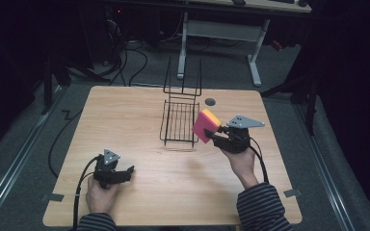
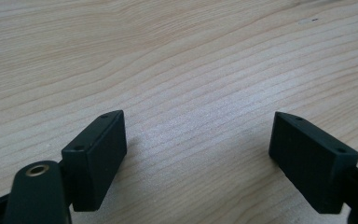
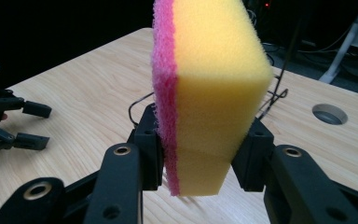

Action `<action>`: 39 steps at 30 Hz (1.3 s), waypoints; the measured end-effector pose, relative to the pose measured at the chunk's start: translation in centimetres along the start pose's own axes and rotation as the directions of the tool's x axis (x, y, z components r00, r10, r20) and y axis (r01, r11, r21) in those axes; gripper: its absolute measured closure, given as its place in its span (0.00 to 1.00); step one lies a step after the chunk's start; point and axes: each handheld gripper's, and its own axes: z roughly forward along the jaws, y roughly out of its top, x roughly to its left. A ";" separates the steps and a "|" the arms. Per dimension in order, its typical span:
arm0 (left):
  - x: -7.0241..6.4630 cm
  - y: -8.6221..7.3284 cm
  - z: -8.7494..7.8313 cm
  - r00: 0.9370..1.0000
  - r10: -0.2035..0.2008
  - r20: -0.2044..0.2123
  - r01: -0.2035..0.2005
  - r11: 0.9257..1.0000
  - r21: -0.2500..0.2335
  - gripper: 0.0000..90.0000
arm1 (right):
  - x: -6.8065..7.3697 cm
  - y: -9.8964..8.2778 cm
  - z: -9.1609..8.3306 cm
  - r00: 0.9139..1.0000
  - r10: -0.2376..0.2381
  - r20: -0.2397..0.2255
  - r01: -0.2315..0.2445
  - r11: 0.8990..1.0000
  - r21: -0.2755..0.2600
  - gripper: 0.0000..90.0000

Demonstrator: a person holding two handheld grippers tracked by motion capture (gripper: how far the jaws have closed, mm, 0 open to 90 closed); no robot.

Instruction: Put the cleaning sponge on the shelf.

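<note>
Right gripper [image 3: 200,149] clamps spongy yellow-pink block [image 3: 209,84] | left gripper [image 2: 196,154] wide open, nothing held

Porous foam sponge [image 3: 214,93], matt pale wood table [image 1: 139,187], thin black wire rack [image 1: 179,122]

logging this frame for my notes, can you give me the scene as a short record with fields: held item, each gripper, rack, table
held item: sponge, yellow foam with a pink scrub layer, lifted off the table
right gripper: right gripper shut on the sponge, pads pinching its two broad faces
left gripper: left gripper open, nothing between the jaws, low over bare wood
rack: black wire rack at the middle of the far half of the table, nothing in it
sponge and rack: sponge is just beside the rack's right edge in the high view
table: light wooden table with a round hole near its far edge
</note>
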 end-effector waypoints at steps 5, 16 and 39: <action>0.0 0.0 0.0 1.000 0.000 0.000 0.000 1.000 -0.001 0.22 | 0.5 0.9 0.9 1.000 -0.015 -0.011 0.015 1.000 0.001 0.68; 0.0 0.0 0.0 1.000 0.000 0.001 0.000 1.000 0.000 0.22 | 0.7 2.0 3.0 1.000 -0.028 -0.015 0.028 0.999 0.020 0.68; 0.0 0.0 0.0 1.000 0.000 0.001 0.000 1.000 -0.001 0.22 | 0.8 0.9 9.2 0.999 -0.042 0.012 0.040 0.989 0.144 0.67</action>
